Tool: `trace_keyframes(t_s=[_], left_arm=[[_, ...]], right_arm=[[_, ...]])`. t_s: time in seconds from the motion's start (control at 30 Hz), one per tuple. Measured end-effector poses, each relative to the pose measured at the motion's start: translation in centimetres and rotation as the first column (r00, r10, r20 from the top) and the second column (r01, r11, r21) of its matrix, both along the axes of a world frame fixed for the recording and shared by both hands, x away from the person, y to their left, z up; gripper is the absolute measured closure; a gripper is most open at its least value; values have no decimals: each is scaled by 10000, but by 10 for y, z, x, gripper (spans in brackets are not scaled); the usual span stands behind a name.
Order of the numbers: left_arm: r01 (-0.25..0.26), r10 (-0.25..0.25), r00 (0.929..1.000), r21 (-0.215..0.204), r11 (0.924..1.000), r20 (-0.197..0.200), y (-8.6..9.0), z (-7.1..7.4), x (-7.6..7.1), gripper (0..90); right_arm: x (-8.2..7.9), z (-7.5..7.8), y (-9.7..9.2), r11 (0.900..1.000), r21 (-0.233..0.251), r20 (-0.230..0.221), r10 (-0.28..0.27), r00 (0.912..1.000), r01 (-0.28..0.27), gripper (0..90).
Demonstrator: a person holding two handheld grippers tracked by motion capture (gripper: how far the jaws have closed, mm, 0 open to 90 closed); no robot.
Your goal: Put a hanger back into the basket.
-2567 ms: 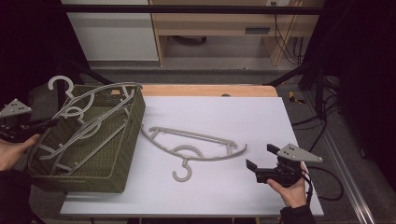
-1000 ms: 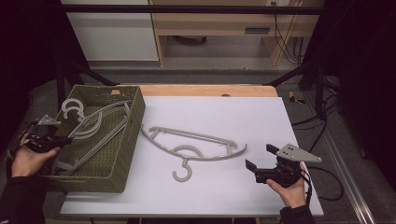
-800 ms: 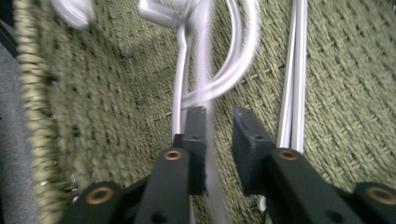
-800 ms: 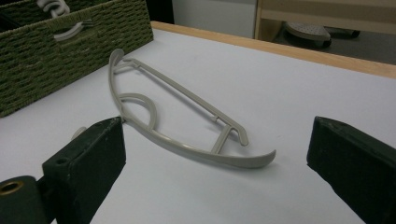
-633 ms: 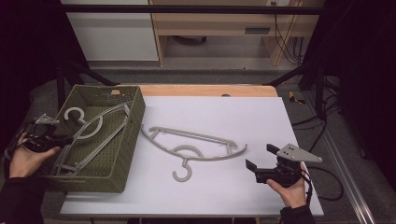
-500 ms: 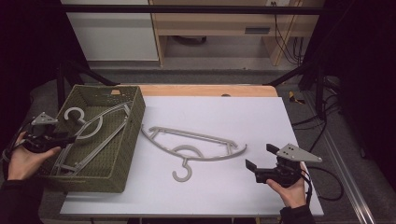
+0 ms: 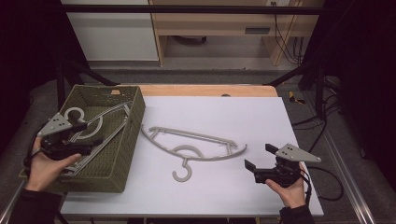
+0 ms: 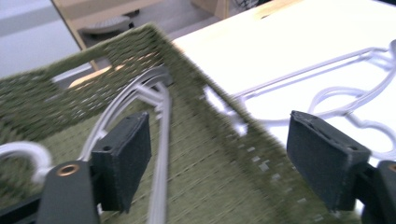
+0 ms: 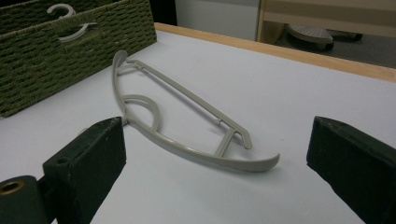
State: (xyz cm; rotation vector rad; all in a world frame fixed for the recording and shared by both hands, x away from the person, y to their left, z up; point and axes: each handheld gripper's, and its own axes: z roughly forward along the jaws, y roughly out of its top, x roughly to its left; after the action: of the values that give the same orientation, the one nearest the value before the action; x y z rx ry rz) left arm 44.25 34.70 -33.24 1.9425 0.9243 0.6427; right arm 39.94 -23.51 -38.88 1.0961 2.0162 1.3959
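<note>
At nine o'clock on the white table (image 7: 299, 112), the woven olive-green rectangular basket (image 7: 119, 140) now sits flat with pale grey plastic hangers (image 7: 100, 122) lying inside, where moments ago it was tipped up; the left gripper (image 8: 229, 154) hovers over its rim with jaws spread wide and empty, having let go. Toward the centre lies another curved grey plastic coat hanger (image 7: 196, 148), hook pointing to six o'clock, and the right gripper (image 7: 260, 163) waits at four o'clock, jaws apart, so that hanger looks next for the basket. No brand, label or writing is legible anywhere.
</note>
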Motion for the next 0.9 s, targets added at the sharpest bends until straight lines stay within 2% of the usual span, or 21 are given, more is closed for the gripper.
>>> trace_keyframes(t_s=[0.17,0.4,0.5,0.57,0.87,0.9], left_arm=[[274,-249,9988,-598,9978,420,-23,-3,-14,166],[622,-551,9964,-1152,9914,640,-49,-19,-30,127],[668,-610,9965,-1065,9921,569,-55,-24,-32,120],[766,-703,9961,-1258,9891,539,-58,-27,-34,120],[1247,-1202,9916,-1058,9865,474,-72,-34,-41,108],[1302,-1260,9910,-1036,9861,458,-73,-34,-41,107]], right_arm=[[1,1,5,9999,-99,71,99,9999,-98,55],[4,0,13,9985,-370,66,416,9991,-413,59],[7,1,19,9977,-461,55,503,9987,-500,60],[8,1,23,9967,-533,-6,615,9981,-615,61],[18,0,48,9890,-847,-242,1195,9925,-1211,64],[20,-2,54,9869,-911,-370,1306,9907,-1335,65]])
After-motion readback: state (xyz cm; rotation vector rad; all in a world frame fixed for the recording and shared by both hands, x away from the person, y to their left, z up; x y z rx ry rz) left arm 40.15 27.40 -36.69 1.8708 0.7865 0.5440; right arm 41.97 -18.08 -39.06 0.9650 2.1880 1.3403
